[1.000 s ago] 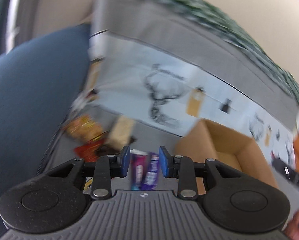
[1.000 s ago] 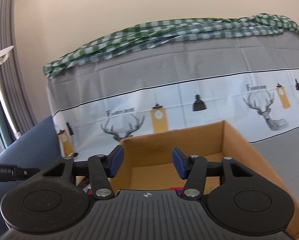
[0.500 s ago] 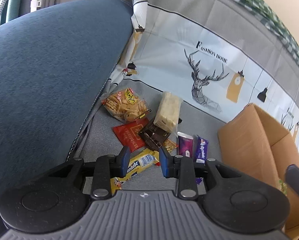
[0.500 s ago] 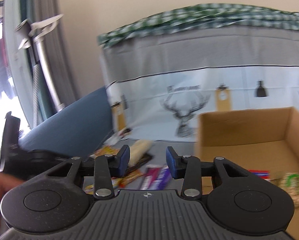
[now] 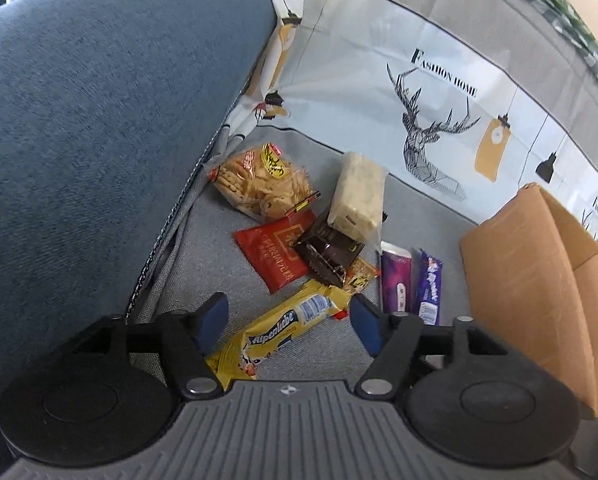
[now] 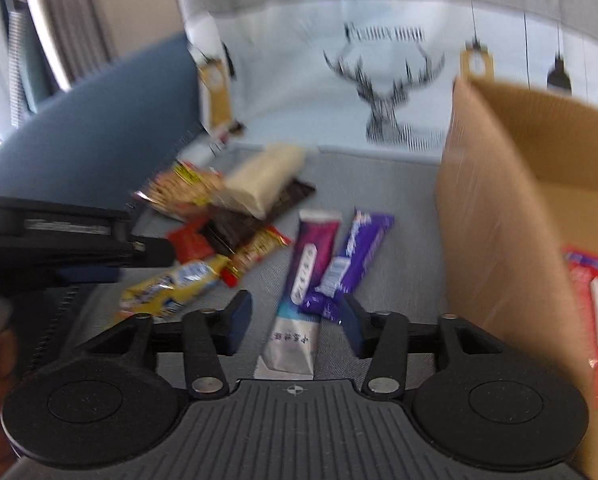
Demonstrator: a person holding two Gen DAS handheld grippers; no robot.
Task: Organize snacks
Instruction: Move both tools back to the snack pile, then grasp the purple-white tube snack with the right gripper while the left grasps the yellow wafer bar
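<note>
Currently both claws are opening, nothing gripped: left claw [image 5: 287, 324] over the yellow candy pack [image 5: 277, 330], right claw [image 6: 295, 322] over the purple bars [image 6: 331, 260] beside the cardboard box [image 6: 495, 208].

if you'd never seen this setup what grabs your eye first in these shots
A heap of snack packets on the grey seat: a yellow candy roll between the opening fingers of the left gripper, and two purple bars ahead of the right gripper, also opening. On the right stands an open cardboard box with a red packet inside.
</note>
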